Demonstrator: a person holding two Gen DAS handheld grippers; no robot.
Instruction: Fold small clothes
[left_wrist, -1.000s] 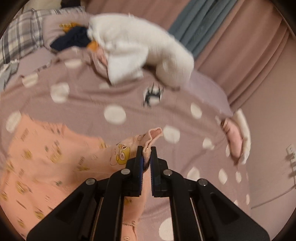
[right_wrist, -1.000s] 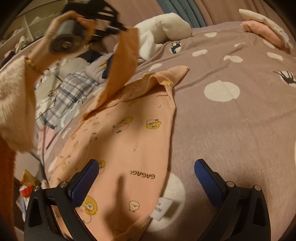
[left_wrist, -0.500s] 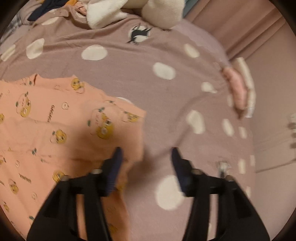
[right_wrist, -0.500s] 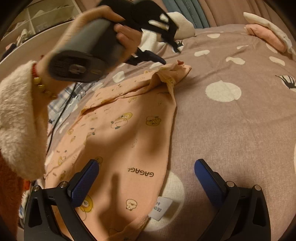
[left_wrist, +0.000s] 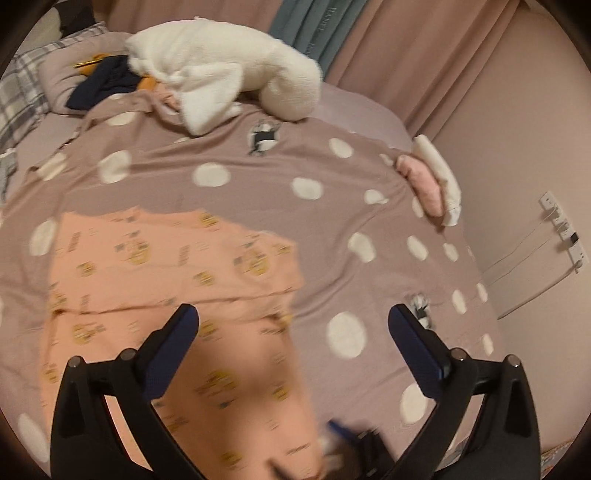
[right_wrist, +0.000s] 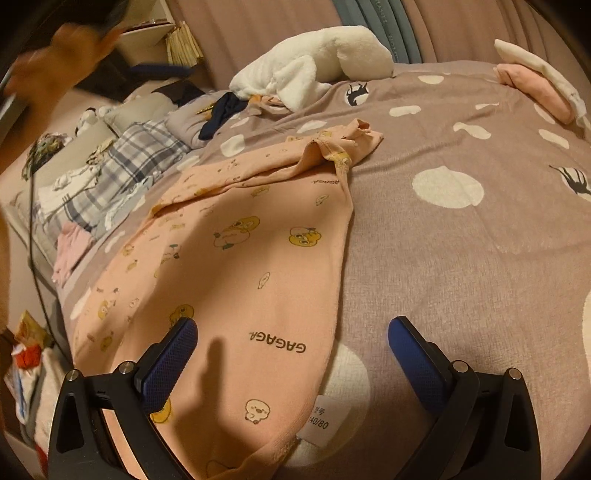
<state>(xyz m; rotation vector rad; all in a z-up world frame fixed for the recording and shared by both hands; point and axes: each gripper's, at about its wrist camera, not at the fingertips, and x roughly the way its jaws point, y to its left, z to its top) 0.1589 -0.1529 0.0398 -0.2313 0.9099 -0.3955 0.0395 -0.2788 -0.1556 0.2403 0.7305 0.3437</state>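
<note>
A peach child's garment (left_wrist: 166, 277) with yellow cartoon prints lies flat on the dotted mauve bedspread (left_wrist: 332, 229). My left gripper (left_wrist: 291, 332) hovers over the garment's right edge, its jaws opening wide with nothing between them. In the right wrist view the garment (right_wrist: 240, 258) has one sleeve (right_wrist: 332, 147) folded over its far end, and a white size label (right_wrist: 317, 421) shows at the near hem. My right gripper (right_wrist: 291, 343) stands open above the garment's near right edge, holding nothing. A blurred hand (right_wrist: 55, 62) shows at the upper left.
A white fluffy garment (left_wrist: 221, 81) and dark clothes (left_wrist: 103, 85) lie at the far end of the bed. Folded pink and white items (left_wrist: 428, 184) sit at its right edge. Plaid bedding (right_wrist: 129, 158) is to the left, curtains behind, wall sockets (left_wrist: 561, 229) to the right.
My left gripper let go of the sleeve, opened wide and drew back toward the near side. The sleeve now lies folded over the garment. My right gripper stayed put.
</note>
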